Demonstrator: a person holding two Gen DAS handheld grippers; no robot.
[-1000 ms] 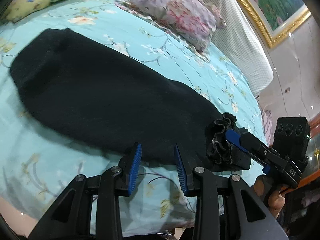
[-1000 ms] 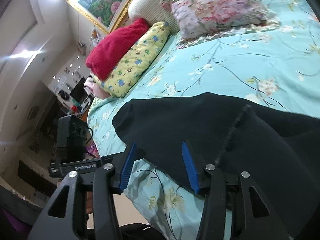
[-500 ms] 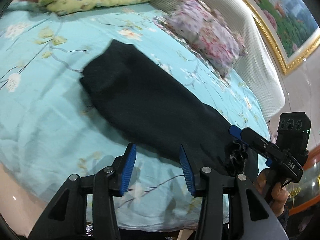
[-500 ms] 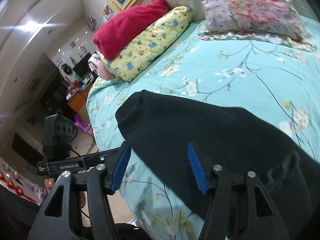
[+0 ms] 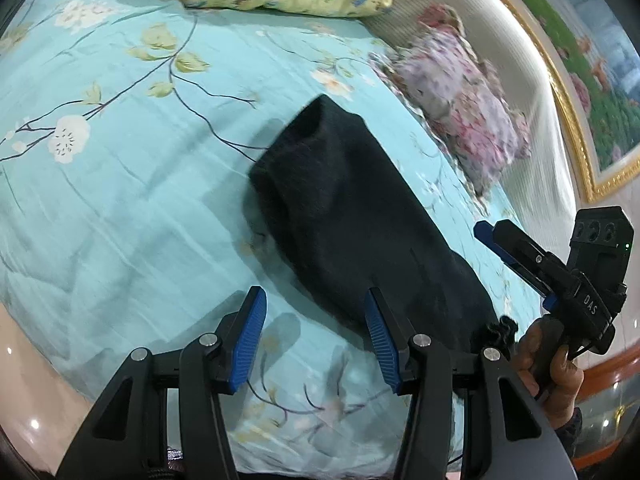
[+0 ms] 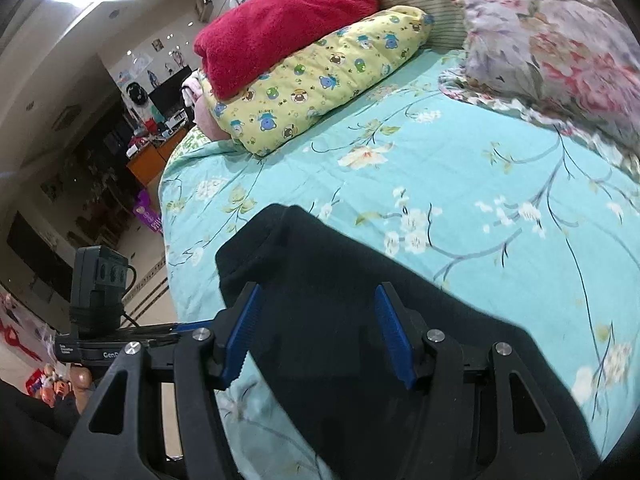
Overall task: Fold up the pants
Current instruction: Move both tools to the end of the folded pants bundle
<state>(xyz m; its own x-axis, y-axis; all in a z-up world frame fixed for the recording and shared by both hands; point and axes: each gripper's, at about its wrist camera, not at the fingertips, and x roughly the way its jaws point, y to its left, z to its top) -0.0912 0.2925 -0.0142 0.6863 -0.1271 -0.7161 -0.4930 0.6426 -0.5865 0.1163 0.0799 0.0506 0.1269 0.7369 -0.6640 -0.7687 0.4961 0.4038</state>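
Black pants (image 5: 352, 216) on floral bedspread (image 5: 120, 184) — grippers apart

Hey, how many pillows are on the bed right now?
2 that are clearly pillows: a yellow pillow near the bed's far left corner and a floral pillow by the headboard on the right. The red bundle may hide another.

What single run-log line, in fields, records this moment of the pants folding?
stage: between folds | pants: black, lying on bed | left claw: open, empty | right claw: open, empty, above pants
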